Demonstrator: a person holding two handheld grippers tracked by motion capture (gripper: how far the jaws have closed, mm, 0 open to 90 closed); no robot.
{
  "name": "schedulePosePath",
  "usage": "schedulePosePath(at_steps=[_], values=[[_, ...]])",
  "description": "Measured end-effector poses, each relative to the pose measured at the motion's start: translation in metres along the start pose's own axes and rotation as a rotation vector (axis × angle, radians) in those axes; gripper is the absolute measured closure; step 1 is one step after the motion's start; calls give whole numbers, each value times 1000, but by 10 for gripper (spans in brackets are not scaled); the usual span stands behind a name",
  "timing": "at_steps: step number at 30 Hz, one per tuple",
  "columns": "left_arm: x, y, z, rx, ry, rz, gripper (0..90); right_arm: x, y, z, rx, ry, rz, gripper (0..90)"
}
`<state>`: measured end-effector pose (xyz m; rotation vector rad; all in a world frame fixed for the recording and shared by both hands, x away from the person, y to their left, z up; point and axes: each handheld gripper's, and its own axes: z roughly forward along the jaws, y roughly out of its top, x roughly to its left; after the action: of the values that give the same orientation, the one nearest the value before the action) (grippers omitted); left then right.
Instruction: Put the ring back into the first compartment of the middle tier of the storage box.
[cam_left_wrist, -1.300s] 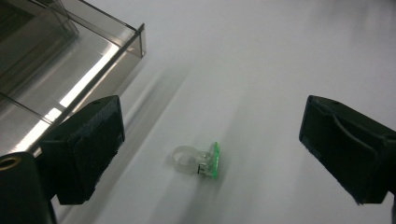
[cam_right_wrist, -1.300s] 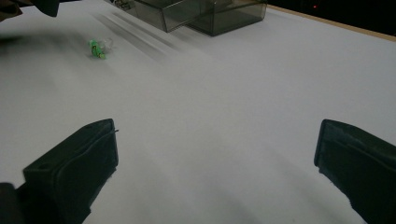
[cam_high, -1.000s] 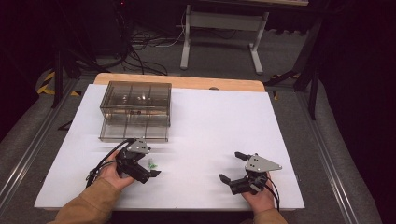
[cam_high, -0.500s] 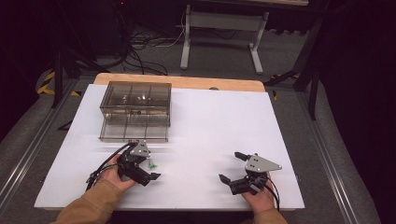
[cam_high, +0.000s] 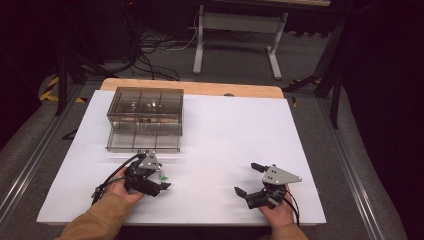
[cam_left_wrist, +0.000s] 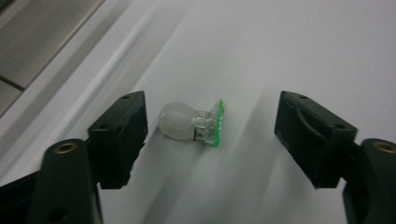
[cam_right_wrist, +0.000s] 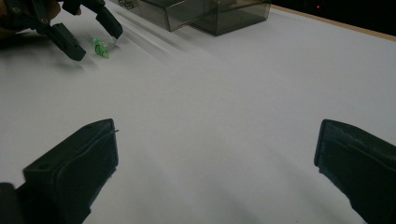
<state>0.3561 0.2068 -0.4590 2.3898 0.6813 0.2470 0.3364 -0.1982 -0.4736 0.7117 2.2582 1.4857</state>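
A small clear bulb with a green base (cam_left_wrist: 194, 124) lies on the white table sheet, between the jaws of my left gripper (cam_left_wrist: 210, 135). Those jaws have just been closing; one pad stands close beside the bulb's round end, the other is well clear of the green base. From above, the left gripper (cam_high: 159, 181) sits at the table's front left with the green part (cam_high: 162, 176) at its tips. The right gripper view also catches the bulb (cam_right_wrist: 103, 46) at far left. My right gripper (cam_high: 248, 179) rests open at front right with nothing between its jaws.
A smoky clear plastic drawer box (cam_high: 145, 107) with several compartments stands at the back left, its lower drawer (cam_high: 143, 139) pulled out toward me. The white sheet (cam_high: 225, 130) covers a wooden table. Cables and a desk frame lie on the floor beyond.
My left gripper has shifted slightly and its jaws have narrowed around the bulb. The right gripper has not moved.
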Motion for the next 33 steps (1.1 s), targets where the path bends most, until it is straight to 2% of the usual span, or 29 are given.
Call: schedulePosePath(at_steps=[2, 5, 7, 9, 13, 22, 33], values=[[0, 0, 0, -2, 7, -2, 337, 0, 0, 0, 1, 0, -1, 1], [0, 0, 0, 2, 21, -10, 377, 0, 0, 0, 1, 0, -1, 1], [1, 0, 1, 24, 34, -20, 423, 0, 0, 0, 1, 0, -1, 1], [3, 0, 1, 24, 18, -42, 467, 0, 0, 0, 2, 1, -1, 1], [5, 0, 0, 28, 25, -56, 586, 0, 0, 0, 2, 2, -1, 1], [3, 2, -3, 28, 37, -50, 592, 0, 0, 0, 2, 2, -1, 1], [2, 4, -13, -29, 41, -51, 592, 0, 0, 0, -1, 4, 1, 1]])
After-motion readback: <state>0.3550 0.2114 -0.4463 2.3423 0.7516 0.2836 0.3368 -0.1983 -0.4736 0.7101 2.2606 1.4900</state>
